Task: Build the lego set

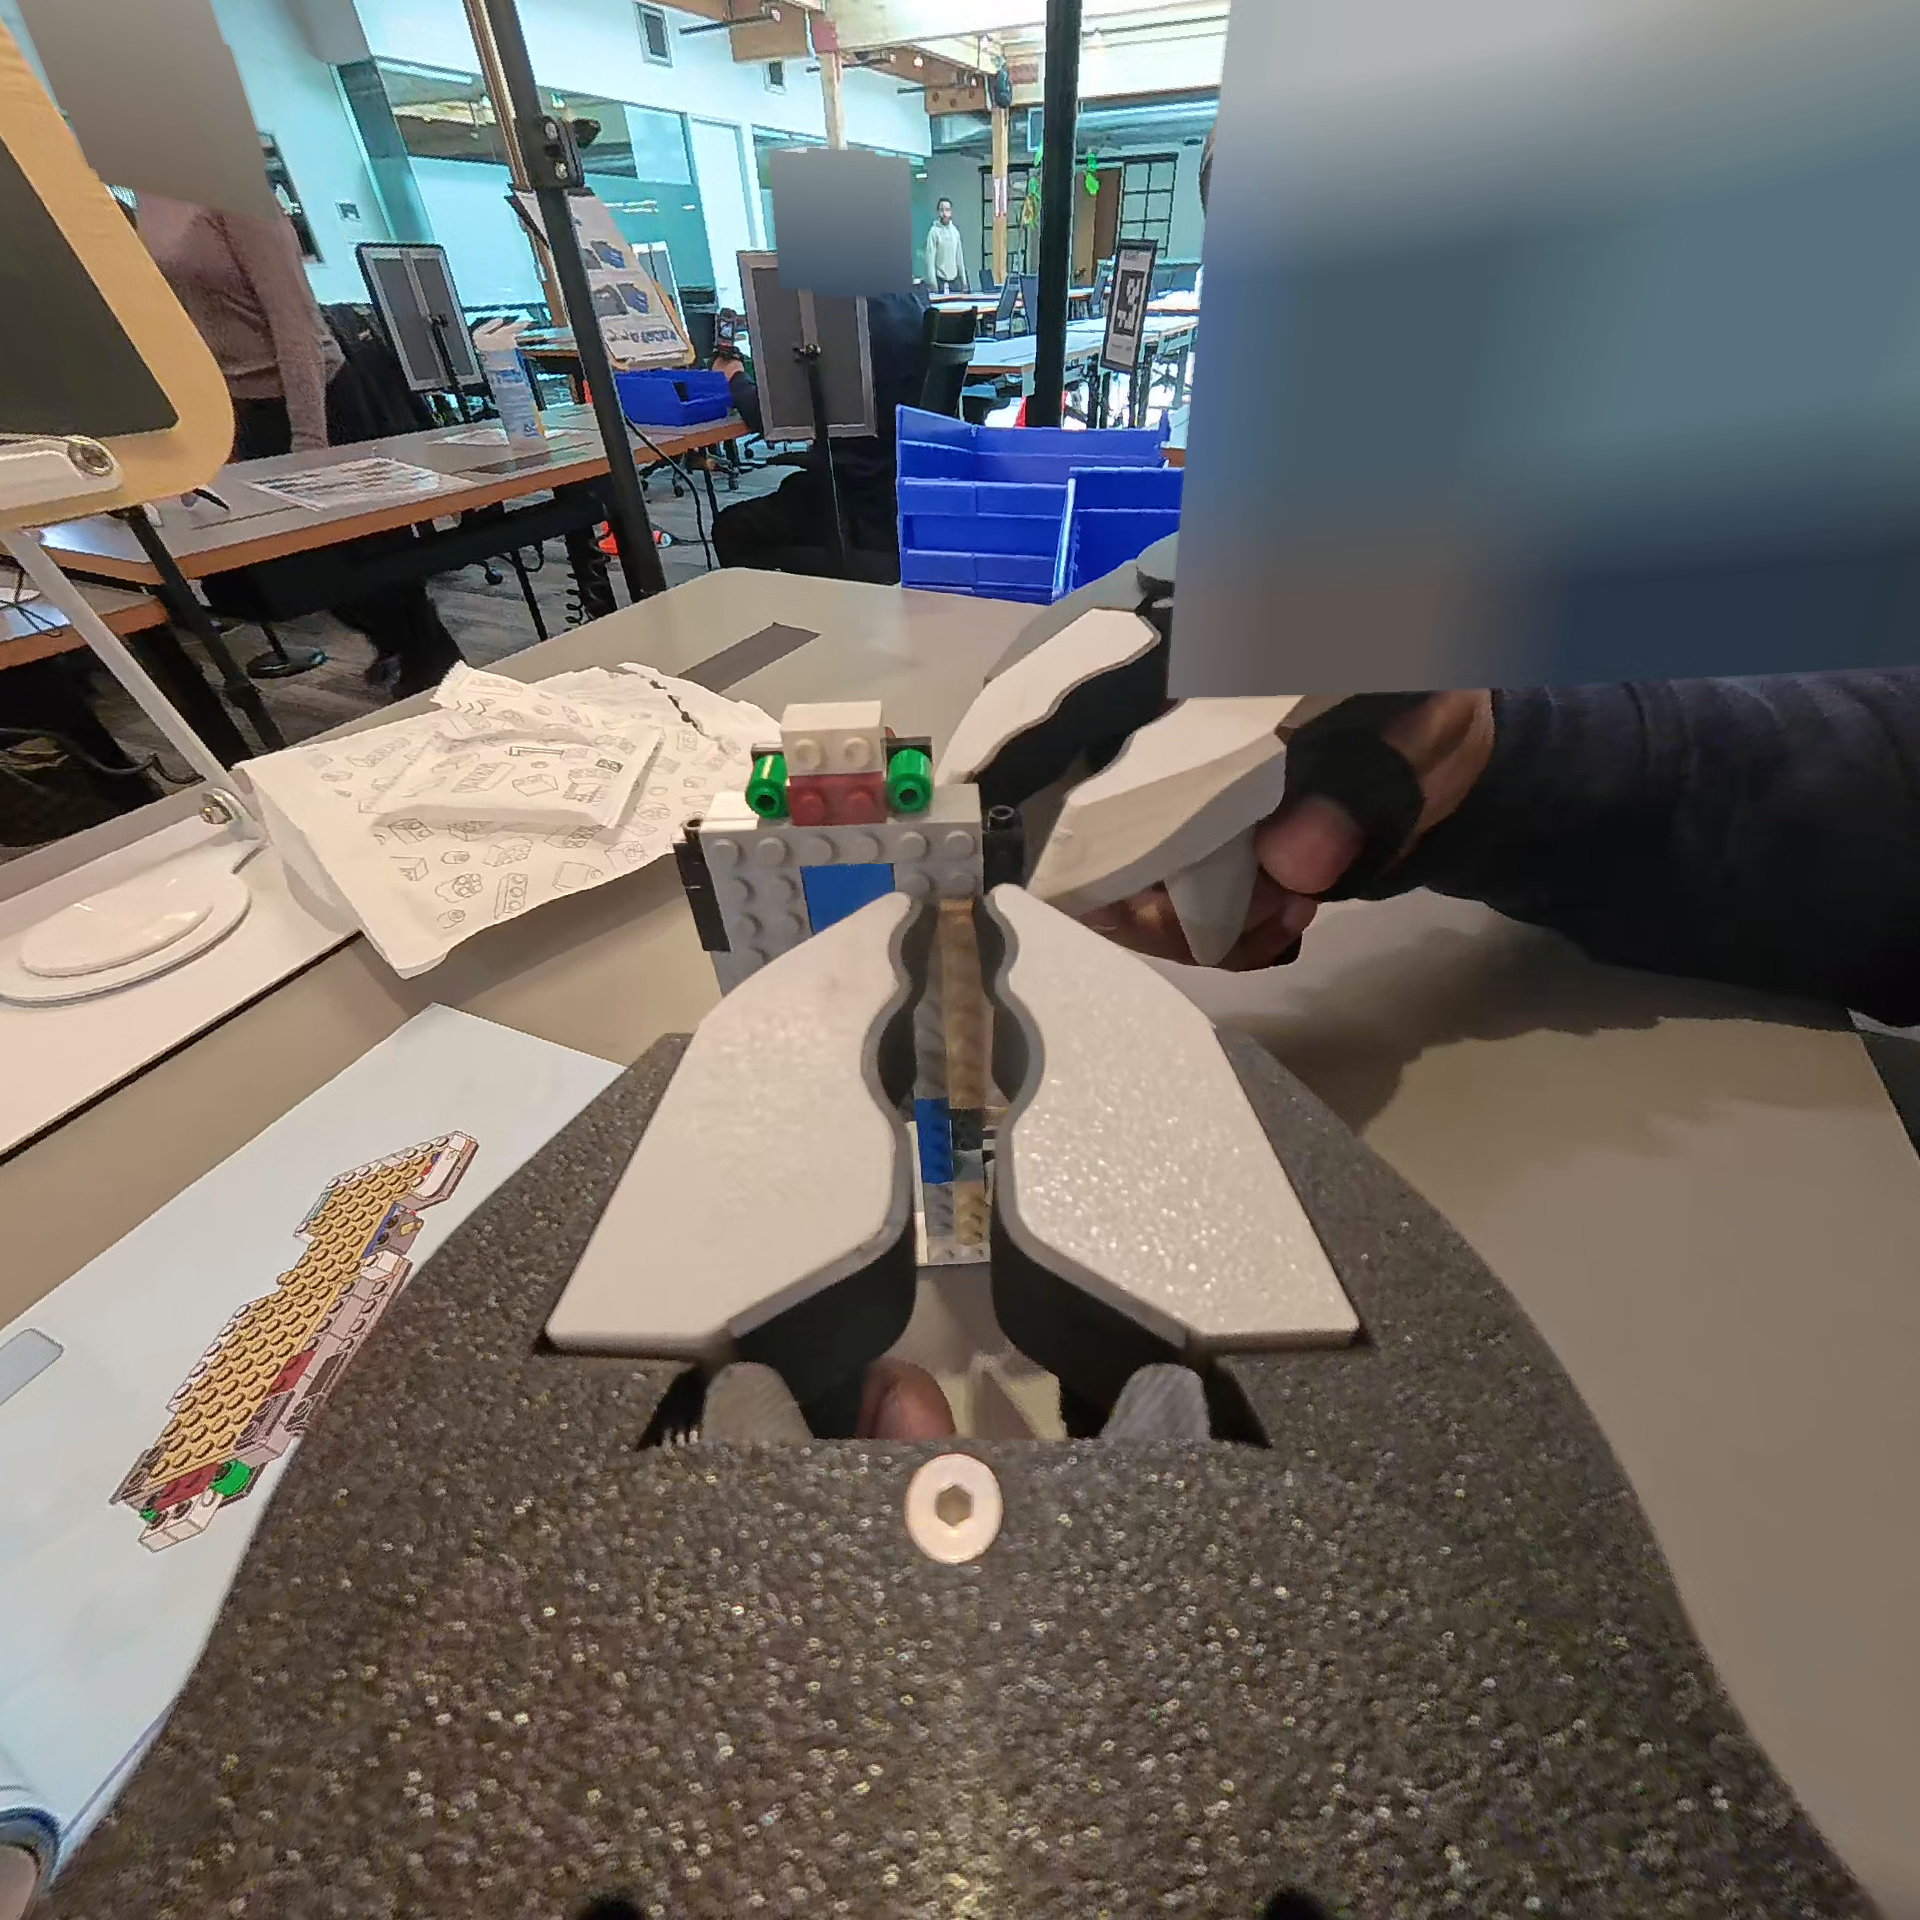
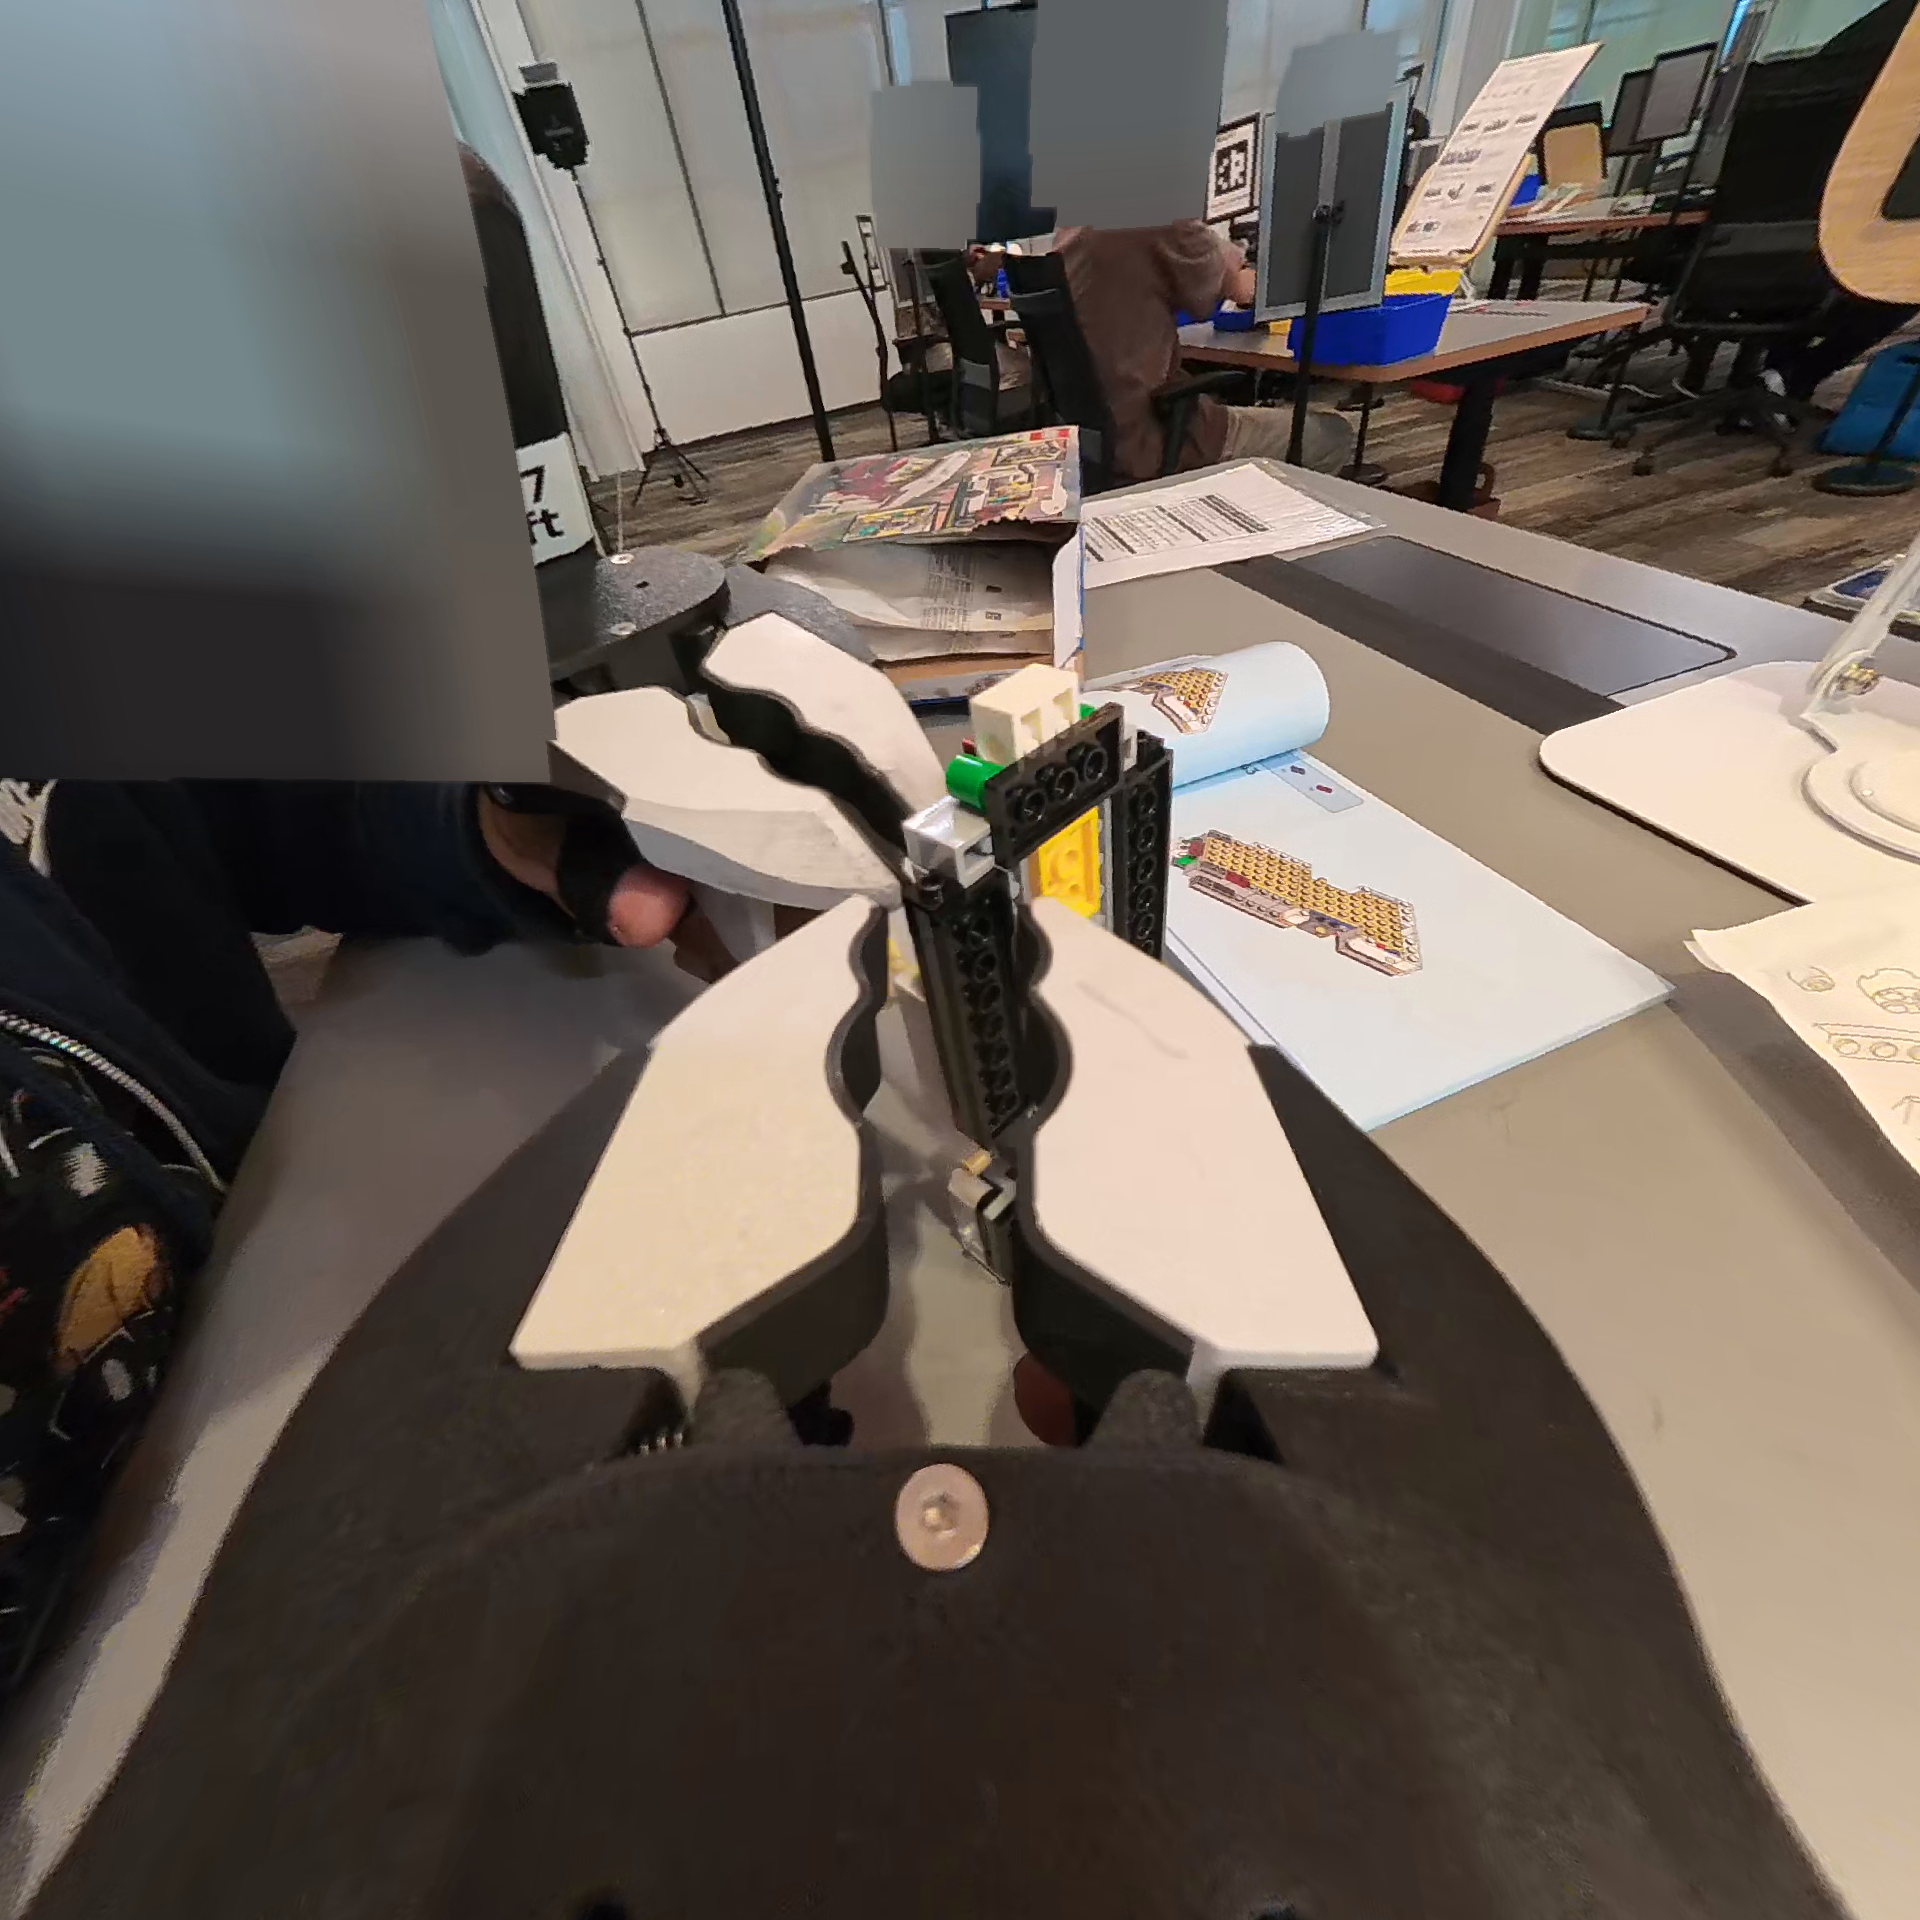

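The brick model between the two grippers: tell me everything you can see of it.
The brick model is plastic, stood on end above the grey table. One face is grey studded plate with a blue tile and a tan strip; the other side shows black beams and a yellow brick. On top sit white and dark red bricks flanked by green round pieces. The left gripper fingers clamp its tan strip; the right gripper fingers close around a black beam.

We see a brick model [image 1: 842, 831] with a grey studded face, a blue panel, a red and a white brick between two green pegs (black strips and yellow from behind [image 2: 1070, 862]). The booklet [image 1: 156, 1351] is pale blue with a tan drawing; the paper bags [image 1: 499, 800] are white with line-drawn bricks; the bins [image 1: 997, 509] are blue.
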Available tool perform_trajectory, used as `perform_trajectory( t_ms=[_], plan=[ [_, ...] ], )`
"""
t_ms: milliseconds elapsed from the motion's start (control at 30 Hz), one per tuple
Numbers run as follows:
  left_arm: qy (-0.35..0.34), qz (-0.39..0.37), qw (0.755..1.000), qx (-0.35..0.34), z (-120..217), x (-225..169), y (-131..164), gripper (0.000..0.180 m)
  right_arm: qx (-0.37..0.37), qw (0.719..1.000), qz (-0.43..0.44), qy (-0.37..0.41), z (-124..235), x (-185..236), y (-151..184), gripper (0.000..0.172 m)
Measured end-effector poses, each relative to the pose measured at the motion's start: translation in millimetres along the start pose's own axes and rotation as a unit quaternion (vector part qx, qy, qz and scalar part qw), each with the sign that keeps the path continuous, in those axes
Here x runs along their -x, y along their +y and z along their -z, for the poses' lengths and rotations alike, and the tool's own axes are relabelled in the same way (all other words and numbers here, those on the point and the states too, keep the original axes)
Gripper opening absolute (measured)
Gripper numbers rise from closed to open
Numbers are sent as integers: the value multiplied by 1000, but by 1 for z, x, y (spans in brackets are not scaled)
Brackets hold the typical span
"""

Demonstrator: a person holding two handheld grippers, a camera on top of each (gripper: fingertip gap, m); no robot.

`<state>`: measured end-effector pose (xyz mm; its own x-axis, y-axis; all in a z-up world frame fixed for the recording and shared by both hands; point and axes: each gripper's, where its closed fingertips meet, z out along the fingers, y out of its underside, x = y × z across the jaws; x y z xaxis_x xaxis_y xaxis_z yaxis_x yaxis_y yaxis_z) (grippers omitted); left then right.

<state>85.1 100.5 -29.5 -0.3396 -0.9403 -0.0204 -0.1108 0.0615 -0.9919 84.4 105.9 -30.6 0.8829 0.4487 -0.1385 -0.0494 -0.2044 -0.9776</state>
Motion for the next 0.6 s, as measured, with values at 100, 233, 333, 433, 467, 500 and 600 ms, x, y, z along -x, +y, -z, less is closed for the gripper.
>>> perform_trajectory(
  t_ms=[100,233,333,433,467,500,600],
  plan=[
    [-2,5,1000,-3,0,1,-1,8,2,1000,9,0,-2,1,1,25],
    [-13,4,1000,-7,0,2,-2,6,7,1000,15,6,-4,2,1,27],
    [-25,-1,1000,-7,0,3,-3,5,15,999,28,11,-5,3,2,28],
    [-29,1,1000,-6,1,3,-4,4,10,999,29,16,-6,3,0,28],
    [-32,-2,999,-5,1,4,-4,4,8,999,29,17,-6,3,-1,28],
    [-34,-6,999,-4,1,3,-5,4,6,999,28,19,-6,3,-2,28],
    [-40,-16,999,-6,2,2,-8,4,0,999,29,19,-5,5,-5,29]
  ],
)
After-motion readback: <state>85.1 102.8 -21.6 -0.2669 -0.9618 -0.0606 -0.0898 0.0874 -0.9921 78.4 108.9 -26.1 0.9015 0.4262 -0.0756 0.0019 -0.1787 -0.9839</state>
